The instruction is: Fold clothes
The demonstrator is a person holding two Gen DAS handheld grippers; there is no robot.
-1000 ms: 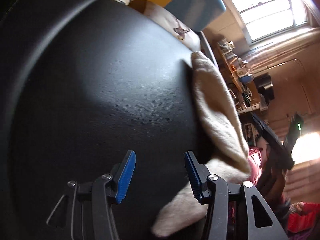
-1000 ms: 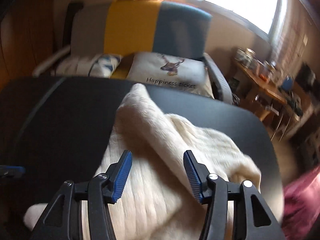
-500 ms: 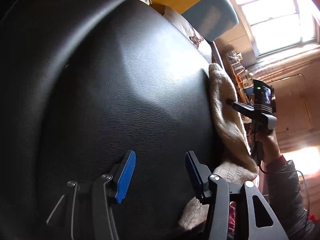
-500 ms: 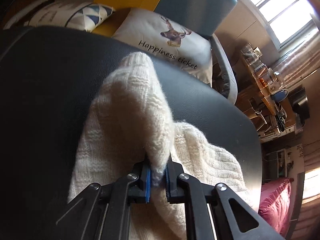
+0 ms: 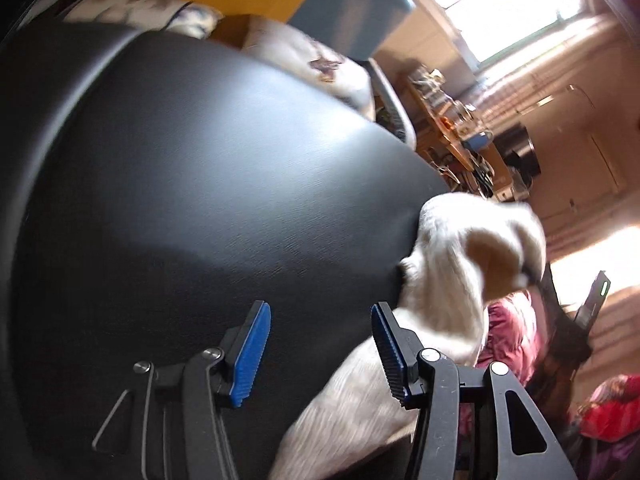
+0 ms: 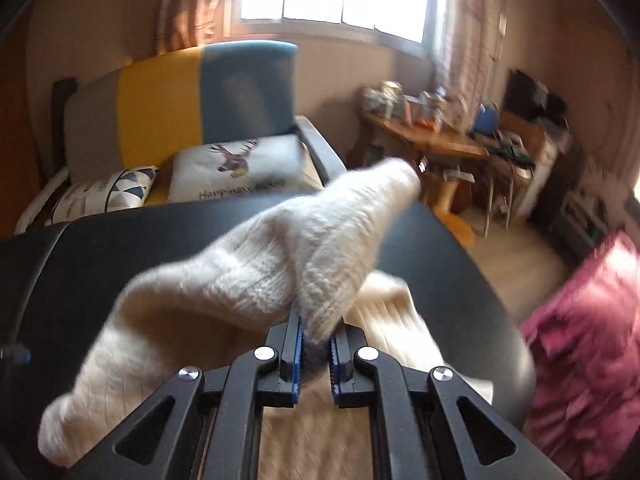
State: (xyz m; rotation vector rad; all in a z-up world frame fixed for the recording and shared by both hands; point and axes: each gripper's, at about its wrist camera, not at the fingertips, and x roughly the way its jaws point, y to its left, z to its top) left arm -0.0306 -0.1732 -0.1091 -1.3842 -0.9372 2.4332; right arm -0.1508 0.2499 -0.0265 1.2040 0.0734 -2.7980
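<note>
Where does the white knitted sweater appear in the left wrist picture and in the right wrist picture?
Left wrist: white knitted sweater at lower right, over the black table edge.
Right wrist: sweater at centre, lifted, pinched by the right gripper.
Shared landmark: deer cushion.

Your right gripper (image 6: 314, 354) hides part of the white sweater (image 6: 248, 276). The sweater's far tip is blurry. The table (image 5: 180, 200) edge is cut off.

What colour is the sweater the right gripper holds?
Cream-white cable knit sweater; clearest in the right wrist view, pinched by the right gripper.
</note>
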